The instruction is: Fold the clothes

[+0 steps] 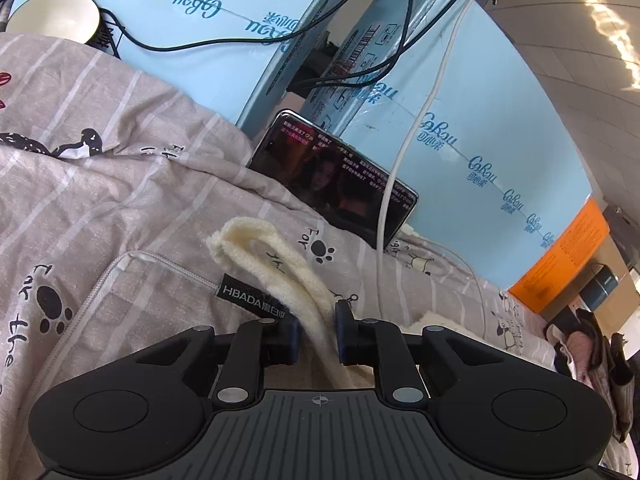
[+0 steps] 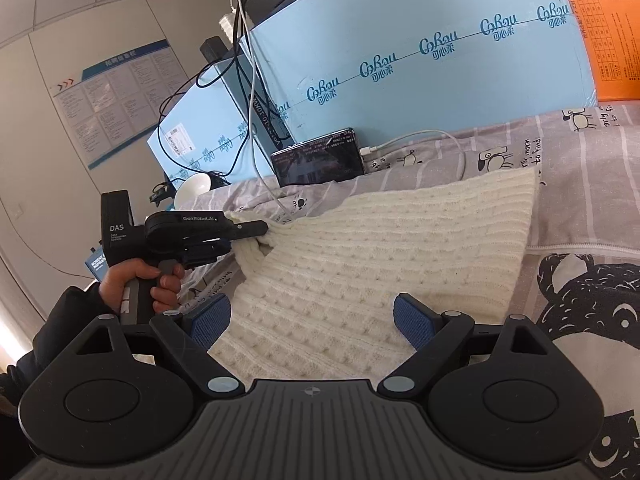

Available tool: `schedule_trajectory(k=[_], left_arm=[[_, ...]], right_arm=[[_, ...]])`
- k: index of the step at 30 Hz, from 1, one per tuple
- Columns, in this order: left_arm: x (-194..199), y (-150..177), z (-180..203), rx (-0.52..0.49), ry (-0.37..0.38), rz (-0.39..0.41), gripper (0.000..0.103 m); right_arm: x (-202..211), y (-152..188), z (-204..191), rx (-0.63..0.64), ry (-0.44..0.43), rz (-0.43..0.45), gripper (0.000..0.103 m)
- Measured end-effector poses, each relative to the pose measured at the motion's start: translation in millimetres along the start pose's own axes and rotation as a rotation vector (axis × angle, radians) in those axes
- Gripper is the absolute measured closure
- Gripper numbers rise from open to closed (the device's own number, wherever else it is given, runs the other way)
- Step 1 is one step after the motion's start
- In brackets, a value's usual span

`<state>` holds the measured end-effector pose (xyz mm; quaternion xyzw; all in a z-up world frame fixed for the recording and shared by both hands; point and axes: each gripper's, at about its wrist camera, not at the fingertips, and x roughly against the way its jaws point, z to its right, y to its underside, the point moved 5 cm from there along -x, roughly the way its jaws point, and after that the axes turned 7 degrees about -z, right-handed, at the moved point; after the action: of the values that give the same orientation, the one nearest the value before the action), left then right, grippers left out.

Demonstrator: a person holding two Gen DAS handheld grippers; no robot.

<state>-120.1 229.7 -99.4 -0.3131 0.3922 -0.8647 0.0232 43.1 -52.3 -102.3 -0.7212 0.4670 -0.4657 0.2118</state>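
Note:
A cream knit sweater [image 2: 380, 256] lies spread on a grey printed bed cover [image 2: 592, 168]. My left gripper [image 1: 317, 336] is shut on a folded edge of the sweater [image 1: 276, 264], which runs between its blue pads. In the right wrist view, the left gripper [image 2: 262, 230], held by a hand [image 2: 136, 280], pinches the sweater's far left corner. My right gripper [image 2: 312, 320] hovers open over the near part of the sweater, with its blue pads [image 2: 212, 320] wide apart and the knit beneath them.
A phone [image 1: 336, 172] with a lit screen leans against light blue cartons [image 1: 500, 128], and a white cable [image 1: 404, 152] is plugged into it. A white bowl [image 1: 56, 16] sits at the far left. Black cables hang over the cartons. An orange sheet [image 2: 608, 28] hangs at the right.

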Motion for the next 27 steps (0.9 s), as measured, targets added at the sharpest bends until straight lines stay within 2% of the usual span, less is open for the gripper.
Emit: schedule_trajectory(k=[3, 6, 8, 11, 14, 16, 18, 20, 21, 22, 25, 27], left_arm=[[23, 0, 39, -0.203, 0.077, 0.090, 0.089], [30, 11, 84, -0.434, 0.078, 0.109, 0.089], [24, 24, 109, -0.569, 0.090, 0.075, 0.089], [3, 48, 139, -0.749, 0.104, -0.025, 0.088], [-15, 70, 156, -0.896, 0.075, -0.103, 0.088], [-22, 76, 160, -0.943, 0.041, -0.126, 0.087], [-19, 78, 159, -0.953, 0.038, -0.128, 0.084], [-12, 79, 158, -0.957, 0.054, -0.123, 0.070], [-6, 78, 159, -0.957, 0.073, -0.112, 0.048], [0, 77, 161, -0.956, 0.091, -0.097, 0.033], [15, 69, 165, -0.940, 0.145, -0.054, 0.031], [18, 60, 160, -0.917, 0.108, -0.019, 0.031]], right_arm=[[2, -1, 5, -0.025, 0.001, 0.010, 0.015], [3, -1, 5, -0.029, 0.001, 0.013, 0.015], [4, -2, 6, -0.033, 0.005, 0.018, 0.015], [6, -2, 7, -0.039, 0.012, 0.026, 0.015], [9, -3, 11, -0.059, 0.032, 0.043, 0.015], [11, -4, 15, -0.078, 0.043, 0.054, 0.015], [13, -6, 19, -0.097, 0.052, 0.063, 0.015], [14, -6, 21, -0.112, 0.057, 0.072, 0.015], [15, -7, 22, -0.116, 0.058, 0.075, 0.015], [16, -7, 23, -0.120, 0.059, 0.077, 0.015], [17, -7, 24, -0.124, 0.063, 0.081, 0.015], [17, -7, 24, -0.125, 0.066, 0.084, 0.015]])
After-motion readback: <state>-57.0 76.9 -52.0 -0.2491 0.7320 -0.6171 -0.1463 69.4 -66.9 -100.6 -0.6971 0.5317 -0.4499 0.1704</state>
